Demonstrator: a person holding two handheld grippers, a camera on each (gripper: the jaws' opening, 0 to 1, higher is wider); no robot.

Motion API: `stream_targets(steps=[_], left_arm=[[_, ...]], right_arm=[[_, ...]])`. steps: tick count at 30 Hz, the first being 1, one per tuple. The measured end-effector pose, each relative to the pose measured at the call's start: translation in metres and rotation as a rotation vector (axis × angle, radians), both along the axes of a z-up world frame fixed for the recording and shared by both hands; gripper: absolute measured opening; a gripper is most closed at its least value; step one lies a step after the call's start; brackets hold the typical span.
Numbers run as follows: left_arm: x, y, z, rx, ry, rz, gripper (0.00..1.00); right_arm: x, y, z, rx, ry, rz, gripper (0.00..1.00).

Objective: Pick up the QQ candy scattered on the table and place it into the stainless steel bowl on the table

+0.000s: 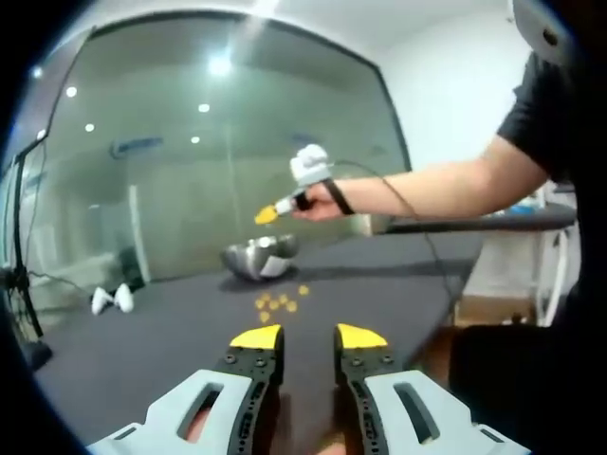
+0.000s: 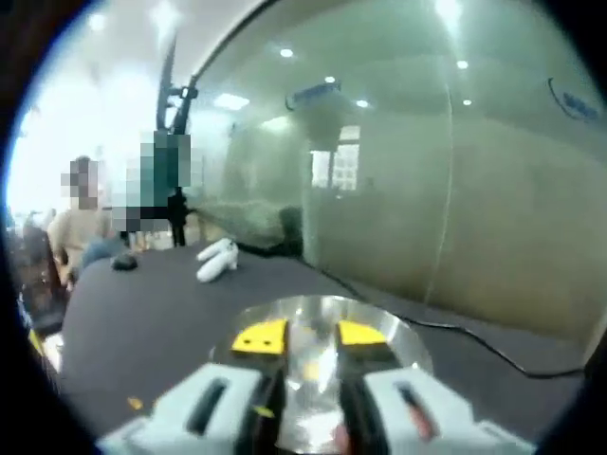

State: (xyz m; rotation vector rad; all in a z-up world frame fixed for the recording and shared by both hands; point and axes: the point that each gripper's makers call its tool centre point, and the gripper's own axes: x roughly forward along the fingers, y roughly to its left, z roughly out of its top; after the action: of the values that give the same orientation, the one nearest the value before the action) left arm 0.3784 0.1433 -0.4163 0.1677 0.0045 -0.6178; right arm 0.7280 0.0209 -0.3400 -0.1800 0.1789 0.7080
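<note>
Right gripper [image 2: 310, 338] hovering directly over stainless steel bowl [image 2: 398, 334], jaws slightly apart; cannot tell whether holding a candy. Seen from left gripper view, hanging above and just right of the bowl's rim. Left gripper [image 1: 308, 337] idling low over table [image 1: 142, 351], jaws parted, gripping nothing. Scattered QQ candy [image 1: 277, 303] lying straight ahead of left gripper, between it and bowl, so left sitting nearer for next pick.

Stainless steel bowl [image 1: 258, 257]: one, frame centre. QQ candies [image 1: 276, 303]: about six loose pieces, below the bowl. White controllers [image 1: 112, 300]: two, left. Grippers: two, left gripper [image 1: 308, 337], right gripper [image 1: 268, 214].
</note>
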Motion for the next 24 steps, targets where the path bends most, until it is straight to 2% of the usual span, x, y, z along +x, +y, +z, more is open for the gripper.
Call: stream_targets(steps=[5, 10, 12, 14, 16, 18, 20, 22, 24], left_arm=[[0.0, -0.003, 0.002, 0.01, -0.006, -0.004, 0.23], [-0.003, -0.006, 0.003, 0.017, -0.011, -0.012, 0.23], [-0.003, -0.008, 0.003, 0.019, -0.012, -0.014, 0.23], [-0.003, -0.009, 0.004, 0.022, -0.015, -0.017, 0.23], [-0.004, -0.01, 0.006, 0.017, -0.018, -0.02, 0.23], [-0.005, -0.011, 0.008, 0.001, -0.018, -0.03, 0.23], [-0.004, -0.012, 0.007, 0.01, -0.021, -0.034, 0.23], [-0.002, -0.012, 0.004, 0.029, -0.027, -0.037, 0.23], [0.001, -0.014, 0.004, 0.029, -0.024, -0.046, 0.23]], right_arm=[[-0.002, -0.009, 0.012, 0.028, -0.009, -0.009, 0.2], [-0.027, -0.008, 0.018, 0.037, -0.029, 0.001, 0.2], [-0.029, -0.012, 0.02, 0.042, -0.035, 0.006, 0.2], [-0.049, -0.02, 0.019, 0.074, -0.048, 0.027, 0.2], [-0.099, -0.023, 0.012, 0.105, -0.057, 0.046, 0.2], [-0.122, -0.032, -0.002, 0.106, -0.059, 0.06, 0.19], [-0.143, -0.037, -0.017, 0.15, -0.023, 0.076, 0.16], [-0.165, -0.04, -0.033, 0.111, -0.017, 0.117, 0.17], [-0.18, -0.049, -0.042, 0.094, -0.024, 0.105, 0.19]])
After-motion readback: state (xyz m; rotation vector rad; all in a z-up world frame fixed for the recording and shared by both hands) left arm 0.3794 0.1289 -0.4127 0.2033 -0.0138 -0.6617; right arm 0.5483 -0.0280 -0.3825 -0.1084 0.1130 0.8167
